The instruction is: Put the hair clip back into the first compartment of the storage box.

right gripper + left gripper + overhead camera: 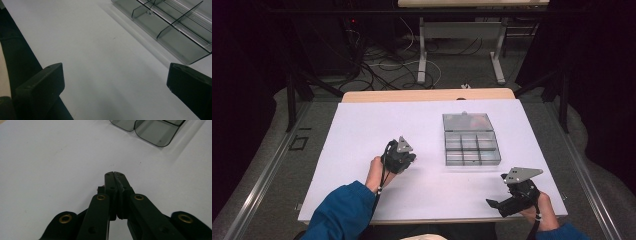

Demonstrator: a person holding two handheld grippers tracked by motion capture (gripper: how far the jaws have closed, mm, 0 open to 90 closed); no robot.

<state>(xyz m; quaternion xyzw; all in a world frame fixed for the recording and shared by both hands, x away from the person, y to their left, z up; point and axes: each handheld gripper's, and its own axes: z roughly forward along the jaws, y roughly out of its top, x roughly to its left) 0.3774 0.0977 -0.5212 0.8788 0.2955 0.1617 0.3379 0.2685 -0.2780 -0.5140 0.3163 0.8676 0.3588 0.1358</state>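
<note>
Nearest the person, at about five o'clock on the white table [362,140], the right gripper [495,204] rests low by the front edge, tilted on its side. In the right gripper view its two black jaws stand wide apart with bare table surface between them, so it is open and holds nothing. A little farther in, at about seven o'clock from the table's middle, the left gripper [409,159] hovers over the table with the hand [374,172] behind it. In the left gripper view its fingertips [115,176] are pressed flat together with nothing pinched between them (no gap shows at the tips).

Farther still, at about two o'clock from the table's middle, lies the clear compartment box [471,140], its lid [467,121] folded back flat on the far side, its divided tray facing up. What the compartments hold is too small to tell. Beyond the table edge, at twelve o'clock, cables trail across the floor [402,70].

The work in hand looks like an approach to the box, which sits at about one o'clock from the left gripper and eleven o'clock from the right. To do this well, the left jaws should probably part before they arrive (closed tips can only push). The right gripper, already open, seems better placed to steady the near wall. Come in from above, since a sideways nudge could slide the light tray.
</note>
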